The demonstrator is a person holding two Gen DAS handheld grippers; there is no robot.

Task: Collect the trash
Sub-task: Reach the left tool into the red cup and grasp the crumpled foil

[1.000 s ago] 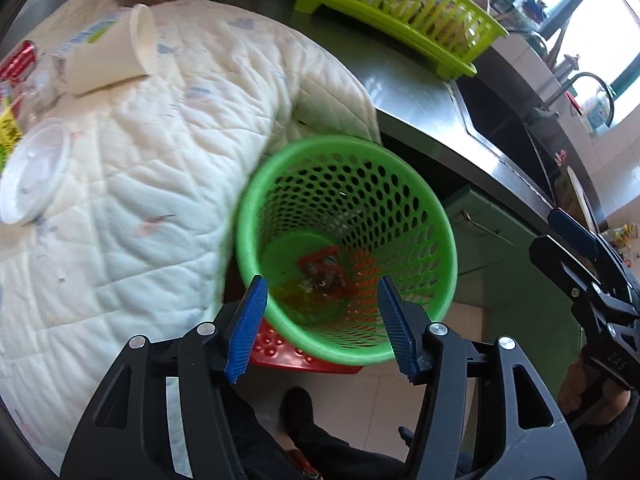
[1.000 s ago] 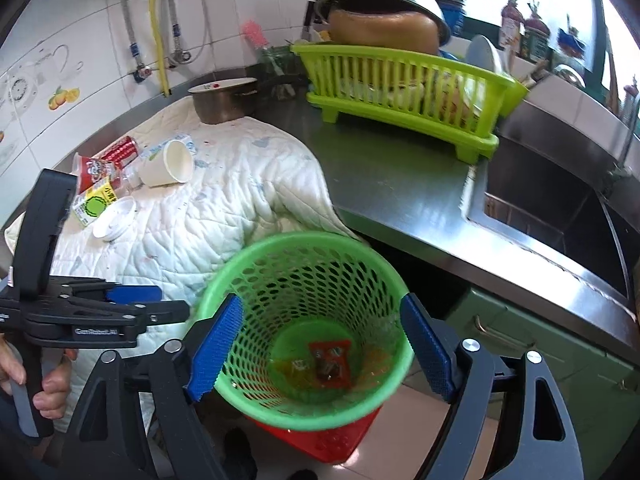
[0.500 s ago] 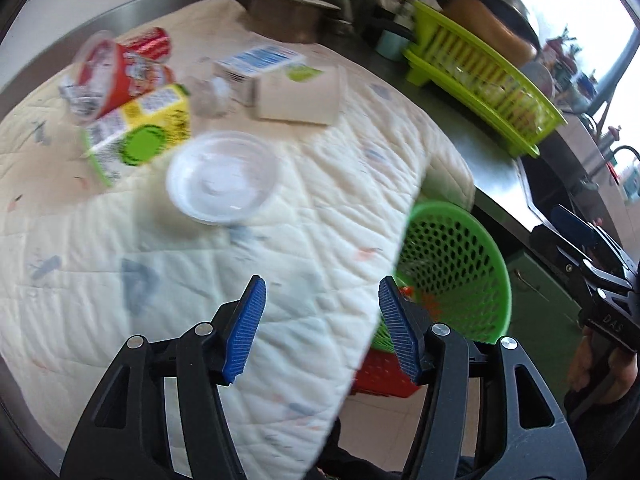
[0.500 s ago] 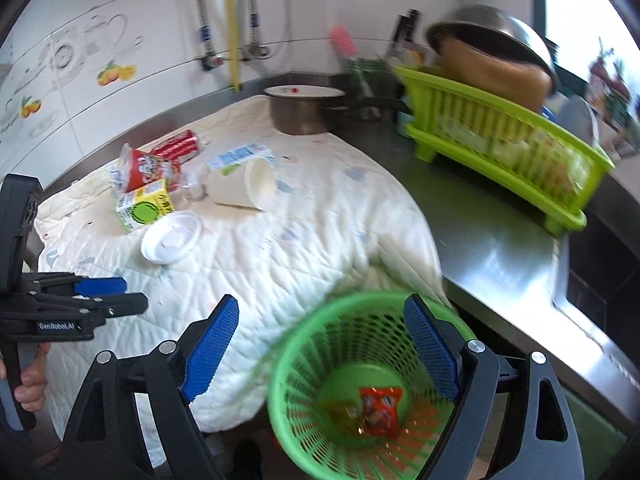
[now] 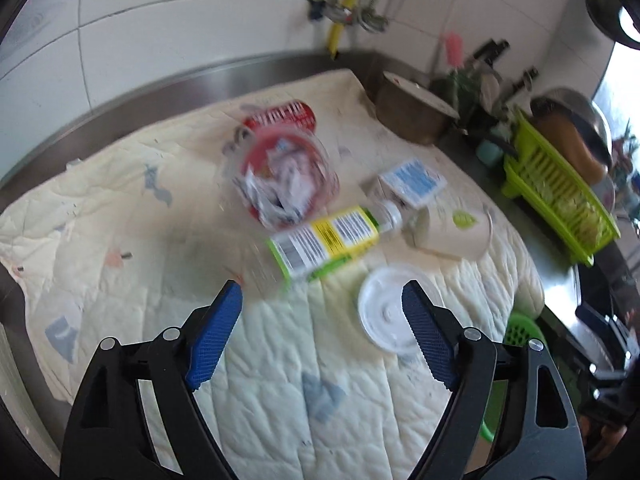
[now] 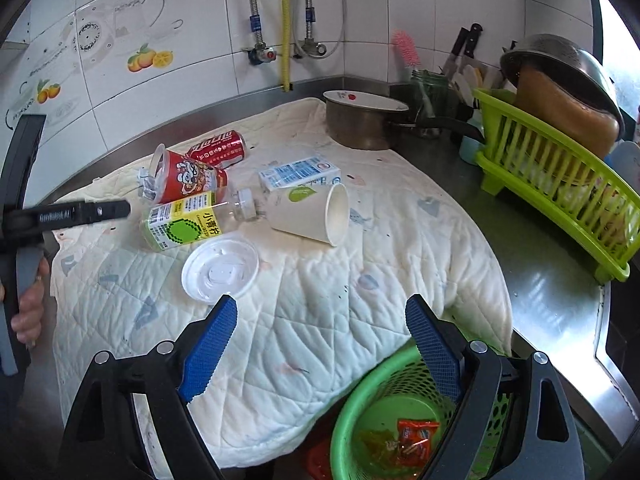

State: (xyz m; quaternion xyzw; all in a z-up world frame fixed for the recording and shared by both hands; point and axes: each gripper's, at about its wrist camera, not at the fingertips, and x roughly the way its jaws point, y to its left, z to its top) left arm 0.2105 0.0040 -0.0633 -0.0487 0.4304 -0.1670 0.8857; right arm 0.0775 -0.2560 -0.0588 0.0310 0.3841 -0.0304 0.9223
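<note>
Trash lies on a white quilted cloth (image 6: pixel 360 292): a clear bottle with a yellow-green label (image 6: pixel 188 220) (image 5: pixel 324 240), a red noodle cup (image 6: pixel 184 178) (image 5: pixel 284 176), a red can (image 6: pixel 218 148), a blue-white carton (image 6: pixel 300 172) (image 5: pixel 412 182), a white paper cup on its side (image 6: pixel 310 214) (image 5: pixel 456 232) and a white plastic lid (image 6: pixel 220 270) (image 5: pixel 386 312). A green basket (image 6: pixel 400 420) below the counter edge holds wrappers. My left gripper (image 5: pixel 322 332) is open and empty over the cloth, just short of the bottle. My right gripper (image 6: pixel 320 356) is open and empty above the cloth's front edge.
A metal pot (image 6: pixel 360 122) stands at the cloth's back corner. A lime dish rack (image 6: pixel 556 176) with a metal bowl stands on the steel counter (image 6: pixel 532 280) to the right. Knives and a pink brush stand by the tiled wall.
Both grippers have swung up from the basket toward the trash on the cloth. The left one has moved in close to the bottle.
</note>
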